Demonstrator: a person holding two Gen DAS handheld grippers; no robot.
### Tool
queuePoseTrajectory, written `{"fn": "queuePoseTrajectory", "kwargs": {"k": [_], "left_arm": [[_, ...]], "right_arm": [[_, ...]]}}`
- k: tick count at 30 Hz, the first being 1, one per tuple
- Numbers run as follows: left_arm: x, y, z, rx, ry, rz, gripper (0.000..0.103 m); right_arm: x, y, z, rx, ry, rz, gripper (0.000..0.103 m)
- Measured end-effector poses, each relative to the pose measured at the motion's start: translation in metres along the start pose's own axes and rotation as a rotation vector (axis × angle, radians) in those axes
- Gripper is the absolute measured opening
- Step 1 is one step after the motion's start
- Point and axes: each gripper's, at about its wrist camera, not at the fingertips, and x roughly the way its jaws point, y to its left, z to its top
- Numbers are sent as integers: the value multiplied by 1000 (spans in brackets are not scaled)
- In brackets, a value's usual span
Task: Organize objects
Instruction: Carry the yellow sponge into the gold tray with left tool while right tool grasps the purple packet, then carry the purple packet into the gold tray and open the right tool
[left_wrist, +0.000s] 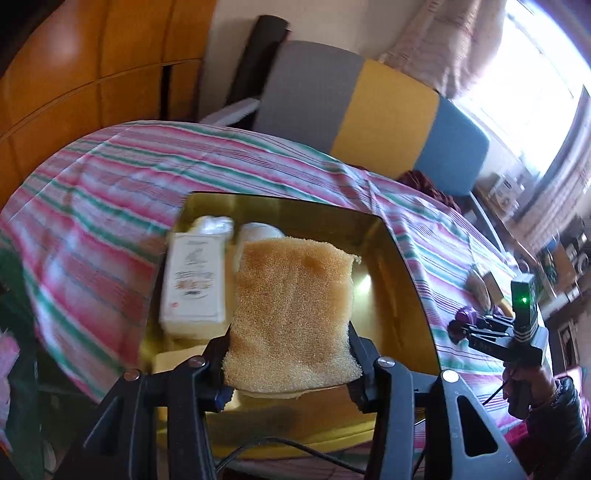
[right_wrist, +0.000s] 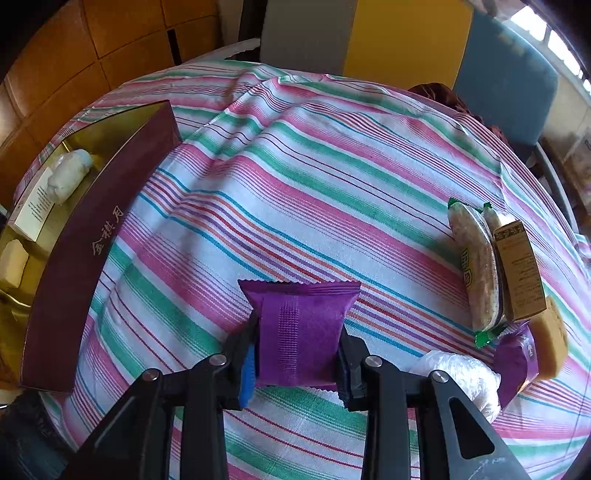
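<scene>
Pinched between the left gripper (left_wrist: 291, 369) fingers, a tan sponge (left_wrist: 291, 314) hangs over the gold-lined box (left_wrist: 406, 295), beside a white carton (left_wrist: 194, 284) at ten o'clock. Across the striped cloth (right_wrist: 314, 184), the right gripper (right_wrist: 297, 354) clamps a purple packet (right_wrist: 301, 332); loose snacks (right_wrist: 480, 269) wait at three o'clock. Packing seems underway: the next move calls for lowering the sponge, then spreading the fingers.

**Colours on your table**

Between your left gripper's (left_wrist: 290, 354) black fingers sits a tan sponge (left_wrist: 291, 314), above a gold-lined box (left_wrist: 399, 280). Your right gripper (right_wrist: 297, 354) pinches a purple packet (right_wrist: 299, 332) over the pink, green and white striped cloth (right_wrist: 295, 166).
</scene>
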Motion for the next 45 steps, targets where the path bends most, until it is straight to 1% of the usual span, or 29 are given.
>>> {"fn": "queuePoseTrajectory", "kwargs": {"k": [4,5,7,11,14,16,19,21,22,23,25,26,30,32,34,37,41,44,45], "left_arm": [[25,-16,19,36,35,-17,48],[36,-19,28,35,57,-31,48],[56,-20,42,14,81,-45,48],[102,-17,65,-31,153,-47,47],[134,-11,74,-71,199,-19,47],[151,-9,78,-74,209,19,48],[171,-12,86,-32,224,71,48],[180,-10,88,-34,232,108,49],[182,-10,89,-39,237,115,51],[180,-10,89,-45,232,108,54],[174,-11,91,-51,215,76,73],[168,-13,91,-48,197,76,75],[151,-14,94,-36,156,96,75],[140,-18,92,-7,132,123,73],[123,-20,85,22,89,148,73],[94,-23,69,45,31,158,70],[56,-27,47,70,-37,178,70],[37,-28,32,70,-60,179,69],[32,-28,29,65,-67,168,67]], "right_arm": [[-3,1,-3,3,1,-2,34],[-3,1,-2,0,0,-5,34],[-2,2,-2,-7,-2,-13,34],[-3,3,-2,-12,-4,-17,34],[-3,3,-2,-12,-4,-17,34],[-3,3,-2,-13,-3,-17,34],[-3,3,-2,-11,-3,-17,34],[-3,3,-2,-12,-2,-17,34],[-3,3,-2,-12,-3,-17,34],[-3,3,-2,-11,-2,-16,34],[-3,3,-2,-11,-3,-16,35],[-3,3,-2,-13,-3,-16,35],[-3,4,-1,-16,-3,-20,35],[-3,4,-1,-18,-4,-22,35],[-3,5,-1,-21,-5,-23,35],[-3,6,-1,-28,-10,-32,34],[-3,9,-2,-33,-18,-45,34],[-3,9,-2,-25,-25,-46,34],[-3,9,-2,-21,-28,-46,34]]}}
